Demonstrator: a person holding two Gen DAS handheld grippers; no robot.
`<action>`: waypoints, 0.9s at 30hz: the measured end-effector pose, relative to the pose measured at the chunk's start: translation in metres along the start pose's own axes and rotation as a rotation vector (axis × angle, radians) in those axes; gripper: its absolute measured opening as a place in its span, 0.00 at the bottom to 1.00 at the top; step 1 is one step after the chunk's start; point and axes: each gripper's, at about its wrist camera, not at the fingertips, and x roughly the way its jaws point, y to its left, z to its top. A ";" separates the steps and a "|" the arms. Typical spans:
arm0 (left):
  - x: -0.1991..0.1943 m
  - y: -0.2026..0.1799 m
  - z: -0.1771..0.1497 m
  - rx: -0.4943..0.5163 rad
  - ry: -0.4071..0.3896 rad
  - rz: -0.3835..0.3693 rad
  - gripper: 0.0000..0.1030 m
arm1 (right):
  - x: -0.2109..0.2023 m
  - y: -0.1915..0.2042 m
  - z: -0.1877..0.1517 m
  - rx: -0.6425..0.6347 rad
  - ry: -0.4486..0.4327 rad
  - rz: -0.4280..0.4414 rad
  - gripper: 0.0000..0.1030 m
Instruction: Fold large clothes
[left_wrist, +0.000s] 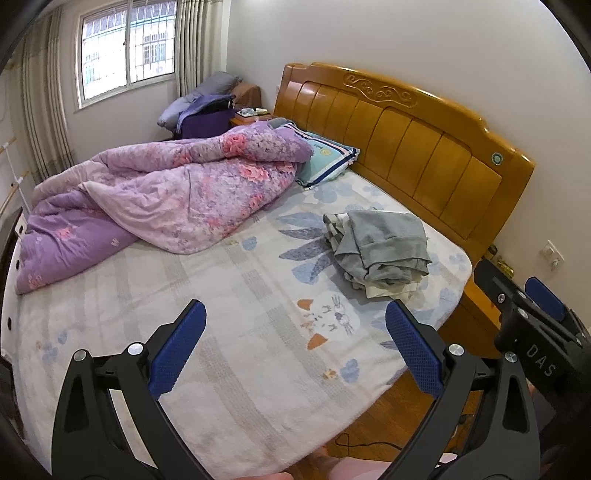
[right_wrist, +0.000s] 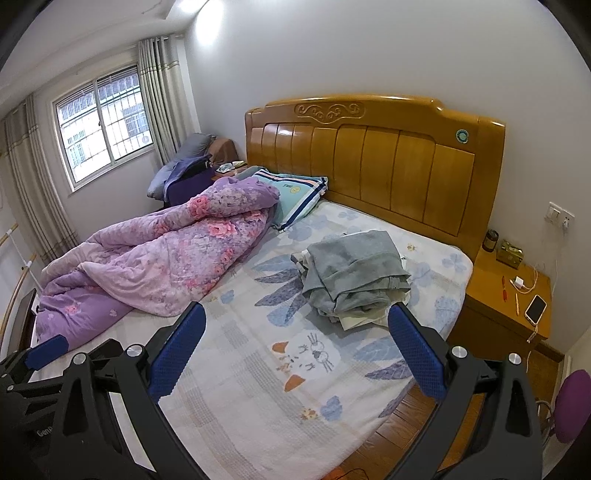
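Above the foot of a bed (left_wrist: 207, 317), two hand-held grippers hang over the patterned sheet. At far left a purple floral quilt (left_wrist: 159, 199) lies bunched along the window side, its top edge over a striped pillow (left_wrist: 328, 158). The left gripper (left_wrist: 295, 343) has its blue-padded jaws spread wide, holding nothing. Beyond it, toward the right and near the wooden headboard (left_wrist: 413, 147), a heap of grey clothes (left_wrist: 384, 247) sits rumpled on the sheet, with what may be a pale garment underneath. The right gripper (right_wrist: 297, 345) is likewise spread and empty, well short of the heap. At far right, a nightstand (right_wrist: 491, 314) carries a phone (right_wrist: 536, 308) and a charger cable.
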 end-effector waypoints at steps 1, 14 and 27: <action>0.000 -0.001 0.000 0.004 -0.002 0.003 0.95 | 0.000 0.000 0.000 -0.003 -0.001 -0.003 0.93; 0.002 -0.003 0.003 0.017 -0.008 0.013 0.95 | 0.000 -0.006 0.002 -0.007 -0.012 -0.017 0.93; 0.002 -0.004 0.003 0.021 -0.004 0.012 0.95 | 0.003 -0.008 0.003 -0.009 -0.008 -0.016 0.93</action>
